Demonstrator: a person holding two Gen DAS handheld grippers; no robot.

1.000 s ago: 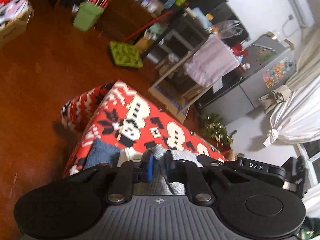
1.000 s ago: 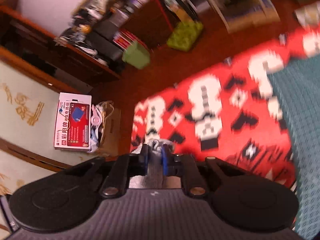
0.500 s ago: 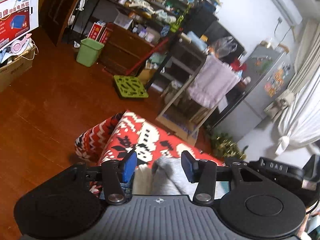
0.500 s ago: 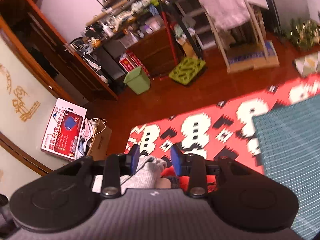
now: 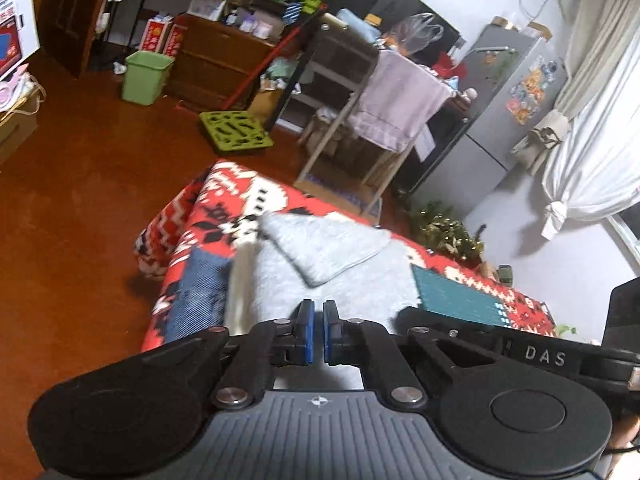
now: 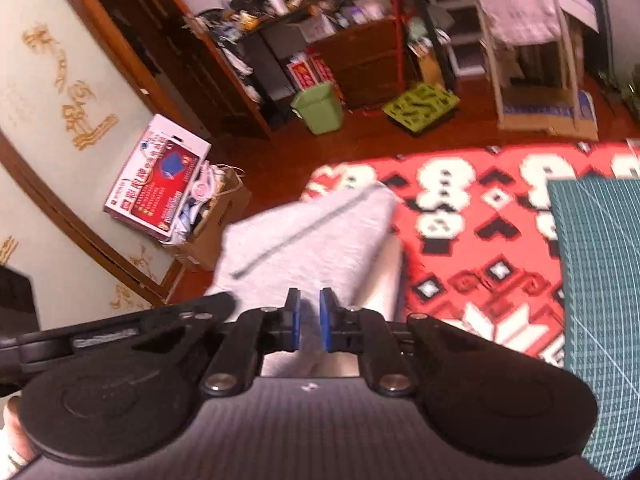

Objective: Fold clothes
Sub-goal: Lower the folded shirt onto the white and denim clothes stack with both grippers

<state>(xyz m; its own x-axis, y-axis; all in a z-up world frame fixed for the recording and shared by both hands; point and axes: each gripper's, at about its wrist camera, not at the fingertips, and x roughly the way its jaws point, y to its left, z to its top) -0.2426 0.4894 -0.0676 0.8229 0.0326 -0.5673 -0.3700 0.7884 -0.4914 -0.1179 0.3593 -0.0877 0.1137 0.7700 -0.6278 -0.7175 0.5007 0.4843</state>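
Observation:
A light grey garment (image 5: 340, 256) lies folded on the red patterned cloth (image 5: 224, 196), its top flap turned over the lower layers. My left gripper (image 5: 319, 332) hovers just above its near edge, pads almost touching with nothing between them. In the right wrist view the same grey garment (image 6: 316, 236) lies blurred at the cloth's left end, a dark seam running across it. My right gripper (image 6: 309, 326) hangs over its near side, pads close together and holding no fabric.
Blue denim (image 5: 200, 288) lies left of the grey garment. A green cutting mat (image 6: 600, 280) covers the cloth's right part. On the wooden floor stand a green bin (image 5: 146, 76), a green crate (image 5: 236, 132), a towel rack (image 5: 396, 108) and a cardboard box (image 6: 208, 220).
Both grippers, shut on grey fabric a second ago, opened and let it drop. They have since pulled back and closed empty, and the garment now lies folded on the cloth.

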